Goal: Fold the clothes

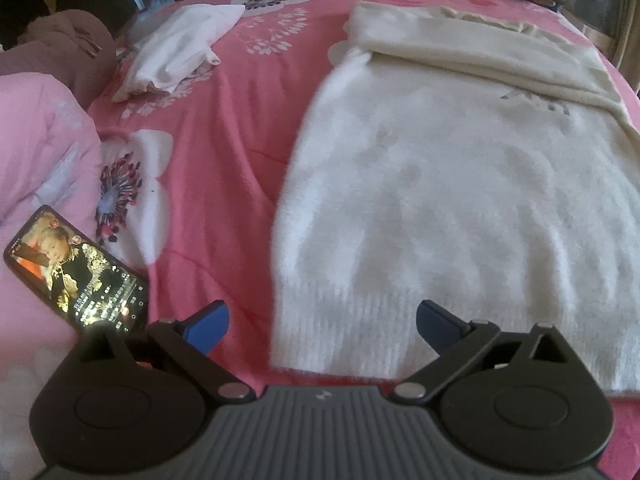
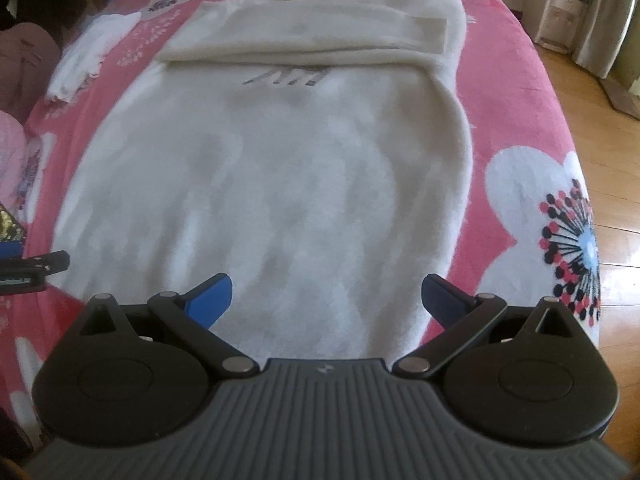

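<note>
A cream sweater (image 1: pixel 460 200) is spread on the pink floral bed (image 1: pixel 240 128); the left hand-held gripper (image 1: pixel 322 326) is held open at its ribbed hem (image 1: pixel 340 340).

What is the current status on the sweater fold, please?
Left tool open, right tool open, both at the hem, holding nothing. White sweater flat on the bed, sleeves folded across the chest. Phone lies left, off the sweater.
</note>
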`<state>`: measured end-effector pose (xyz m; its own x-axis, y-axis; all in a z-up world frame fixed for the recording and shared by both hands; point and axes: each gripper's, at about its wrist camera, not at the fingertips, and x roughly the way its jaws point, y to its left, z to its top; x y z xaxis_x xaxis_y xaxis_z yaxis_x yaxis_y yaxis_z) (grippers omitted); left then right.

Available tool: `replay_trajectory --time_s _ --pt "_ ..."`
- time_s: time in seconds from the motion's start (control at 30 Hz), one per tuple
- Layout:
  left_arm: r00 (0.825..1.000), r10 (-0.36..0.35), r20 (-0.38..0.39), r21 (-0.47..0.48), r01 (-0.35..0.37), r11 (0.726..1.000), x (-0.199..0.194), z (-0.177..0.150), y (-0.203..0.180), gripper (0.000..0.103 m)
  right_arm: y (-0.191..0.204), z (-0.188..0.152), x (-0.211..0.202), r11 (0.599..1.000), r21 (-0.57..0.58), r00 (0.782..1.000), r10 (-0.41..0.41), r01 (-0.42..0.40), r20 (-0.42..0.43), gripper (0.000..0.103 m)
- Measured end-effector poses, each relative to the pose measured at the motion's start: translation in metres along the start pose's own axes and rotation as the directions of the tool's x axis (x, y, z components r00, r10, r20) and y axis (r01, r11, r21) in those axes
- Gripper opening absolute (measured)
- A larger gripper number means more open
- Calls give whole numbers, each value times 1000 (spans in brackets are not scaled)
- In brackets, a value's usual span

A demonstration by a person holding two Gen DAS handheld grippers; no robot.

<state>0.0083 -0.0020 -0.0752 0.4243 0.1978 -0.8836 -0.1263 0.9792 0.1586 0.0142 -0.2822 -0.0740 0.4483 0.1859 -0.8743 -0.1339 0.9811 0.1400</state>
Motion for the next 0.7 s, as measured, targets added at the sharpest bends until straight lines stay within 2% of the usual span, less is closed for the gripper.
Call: replay_trajectory --time_s 0.23,0.3,0.37,0.47,0.53,0.6,0.7 --pt "1000 -4 -18 -10 4 1000 3 -2 4 101 -9 1 2 999 32 999 29 -29 -15 102" --pt "999 -16 -28 -15 16 1000 4 -4 6 101 -20 -1 4 997 68 1000 29 -29 -3 102" --pt "999 -32 -35 -23 32 999 5 -5 7 101 -41 -1 6 986 161 999 48 -47 -2 102" --pt "998 -46 -44 -30 45 999 7 -7 10 101 -72 -1 11 952 298 997 79 -76 2 101" --pt "998 -45 -47 -36 43 998 8 -7 11 101 -94 -4 17 911 392 990 140 -127 -4 101" --pt "998 -43 -48 -48 40 998 8 -6 12 101 -110 -8 24 877 452 982 190 -165 -9 101" --pt "998 -42 -47 -61 39 997 8 -5 13 100 -122 -15 31 849 498 978 209 -176 -10 101"
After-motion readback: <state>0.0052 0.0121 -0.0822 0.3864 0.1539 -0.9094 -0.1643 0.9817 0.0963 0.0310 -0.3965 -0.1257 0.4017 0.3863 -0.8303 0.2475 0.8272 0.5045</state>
